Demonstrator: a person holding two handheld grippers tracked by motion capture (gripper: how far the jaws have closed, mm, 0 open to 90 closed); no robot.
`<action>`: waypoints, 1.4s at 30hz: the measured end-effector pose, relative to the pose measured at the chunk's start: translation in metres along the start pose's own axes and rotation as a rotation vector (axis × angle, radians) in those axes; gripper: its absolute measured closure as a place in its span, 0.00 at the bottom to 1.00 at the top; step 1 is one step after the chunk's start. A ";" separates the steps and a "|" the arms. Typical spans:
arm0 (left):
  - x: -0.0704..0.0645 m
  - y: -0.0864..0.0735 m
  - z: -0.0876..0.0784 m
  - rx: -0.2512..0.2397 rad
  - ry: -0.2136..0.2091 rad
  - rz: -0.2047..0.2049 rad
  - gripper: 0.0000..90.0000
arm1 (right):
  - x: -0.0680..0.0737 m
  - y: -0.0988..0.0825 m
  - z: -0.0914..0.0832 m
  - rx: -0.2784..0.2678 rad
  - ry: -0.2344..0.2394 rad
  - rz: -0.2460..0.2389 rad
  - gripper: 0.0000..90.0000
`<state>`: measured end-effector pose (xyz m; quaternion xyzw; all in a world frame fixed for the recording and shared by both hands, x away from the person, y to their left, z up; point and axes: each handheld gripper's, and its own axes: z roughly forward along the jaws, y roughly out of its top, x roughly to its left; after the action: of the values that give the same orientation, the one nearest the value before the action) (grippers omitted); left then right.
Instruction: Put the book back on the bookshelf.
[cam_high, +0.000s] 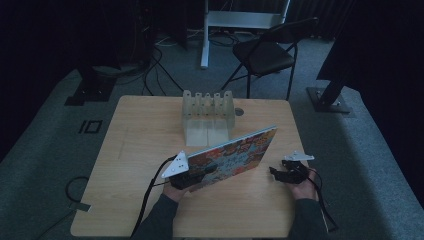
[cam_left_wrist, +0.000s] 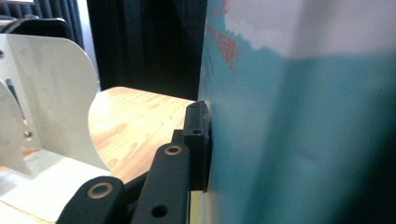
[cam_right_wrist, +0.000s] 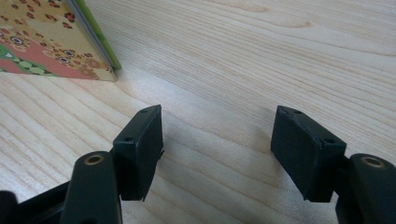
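Book (cam_high: 235, 157) clamped in left gripper (cam_high: 186, 179) jaws.

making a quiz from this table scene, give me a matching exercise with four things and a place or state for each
Things:
1. book
2. left gripper
3. right gripper
4. white rack

Places or states:
A. open, with nothing between its jaws
B. at the far edge of the table
C. shut on the book's near end
D. tilted up on its edge in the middle of the table

Pairs: 1-D, 2-C, 3-A, 4-B
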<state>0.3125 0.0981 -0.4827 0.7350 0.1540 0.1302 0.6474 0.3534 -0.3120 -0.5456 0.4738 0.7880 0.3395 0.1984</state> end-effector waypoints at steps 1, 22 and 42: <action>0.000 0.000 0.000 0.000 0.003 0.003 0.87 | 0.000 0.000 0.000 -0.001 0.001 -0.001 0.35; -0.010 0.001 0.001 0.002 0.055 0.026 0.90 | 0.002 -0.004 0.001 -0.031 0.006 -0.004 0.32; -0.013 0.012 0.003 0.014 0.065 0.020 0.90 | 0.002 -0.005 0.000 -0.030 0.001 0.000 0.32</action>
<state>0.3025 0.0893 -0.4709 0.7364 0.1684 0.1592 0.6356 0.3498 -0.3112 -0.5492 0.4706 0.7829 0.3516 0.2048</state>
